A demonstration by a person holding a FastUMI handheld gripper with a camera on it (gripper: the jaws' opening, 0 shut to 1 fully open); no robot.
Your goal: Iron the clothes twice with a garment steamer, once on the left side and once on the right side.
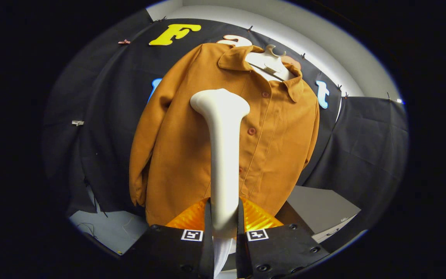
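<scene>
With the tool clamped on the steamer, centre frame, head probably touching the jacket: sweep down slowly, keep contact.

Behind your work you've got the black cloth wall, pinned up with small clips. A grey box sits low beside it, and a pale floor patch with a thin wire shows below the cloth edge.
</scene>
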